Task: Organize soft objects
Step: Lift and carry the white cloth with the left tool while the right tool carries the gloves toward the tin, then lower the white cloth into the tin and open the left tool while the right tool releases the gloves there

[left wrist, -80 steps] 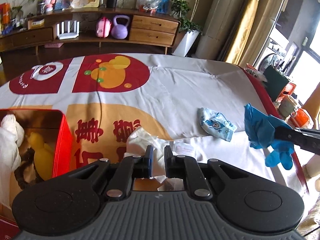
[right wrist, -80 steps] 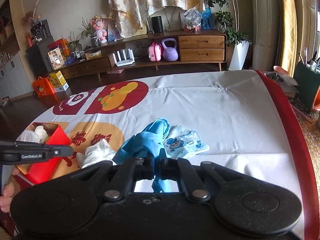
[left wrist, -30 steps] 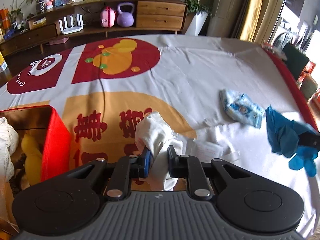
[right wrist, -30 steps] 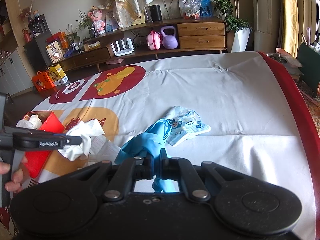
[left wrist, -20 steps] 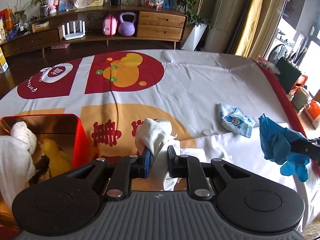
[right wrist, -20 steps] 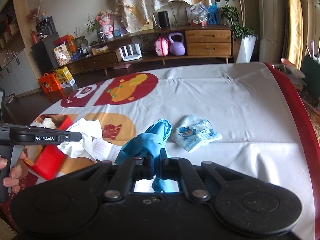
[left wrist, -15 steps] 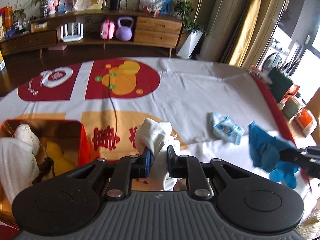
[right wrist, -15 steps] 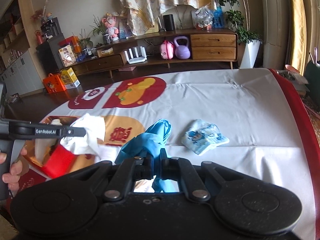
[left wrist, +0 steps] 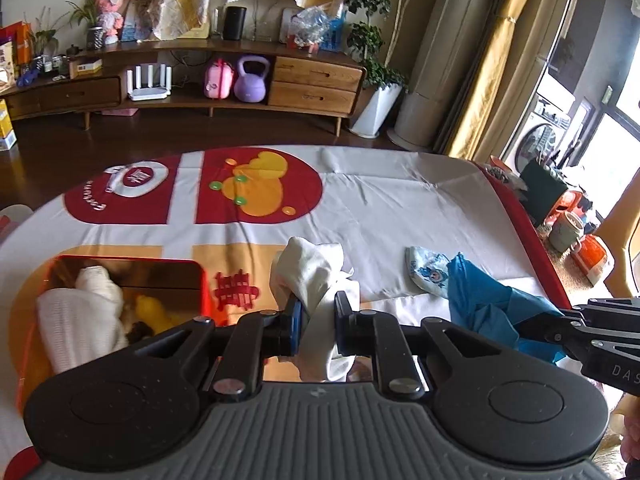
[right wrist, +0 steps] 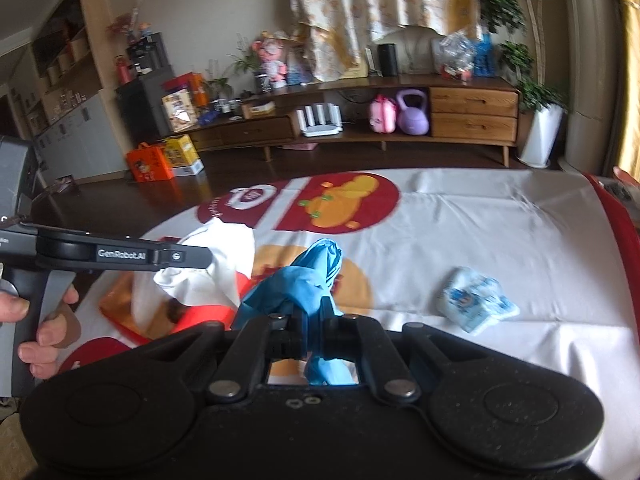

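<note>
Two grippers, each holding one soft thing: the left gripper [left wrist: 316, 320] clamps a white cloth [left wrist: 310, 270], and the right gripper [right wrist: 310, 318] clamps a blue glove [right wrist: 308, 280]. One red box [left wrist: 200, 280] sits left of the left gripper, with a white towel [left wrist: 80, 312] and a yellow toy [left wrist: 154, 312] inside. One printed mask [right wrist: 476, 304] lies on the tablecloth [right wrist: 500, 232], ahead and right of the right gripper.

i see a crumpled white cloth [left wrist: 316, 280] lifted just right of the red box [left wrist: 202, 280], a bunched blue cloth [left wrist: 486, 308] lifted further right, and a small blue-printed white piece [left wrist: 426, 270] lying flat, well right of the box.
</note>
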